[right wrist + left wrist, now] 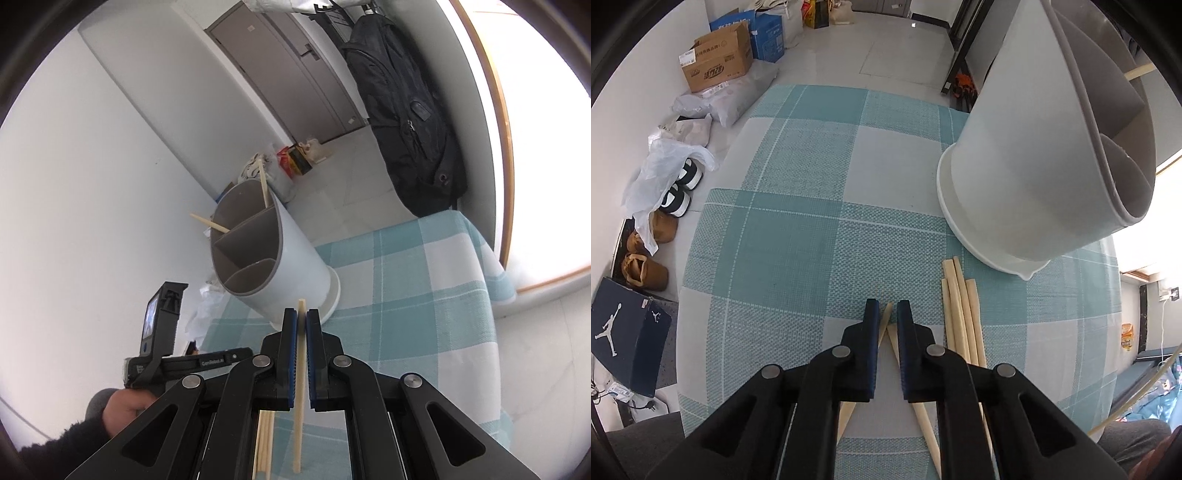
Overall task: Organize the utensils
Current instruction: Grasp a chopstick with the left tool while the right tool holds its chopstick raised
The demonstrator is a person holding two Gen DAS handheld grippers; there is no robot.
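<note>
The right gripper (301, 325) clenches one pale wooden chopstick (300, 387), with the white divided plastic utensil holder (295, 254) at its 11 o'clock on the teal checked desk (413, 314). The left gripper (888, 314) hovers with fingers parted around two crossed chopsticks (892, 341); four more chopsticks (960, 314) lie at 2 o'clock.

Both handheld tools are matte black plastic. The left gripper (888, 308) and right gripper (301, 316) each have two flat fingers lined with blue pads, joined to angular arms by round silver rivets. Triangular cut-outs pierce the outer arms. The person's left hand (123, 408) shows bare skin below a dark fuzzy sleeve.
</note>
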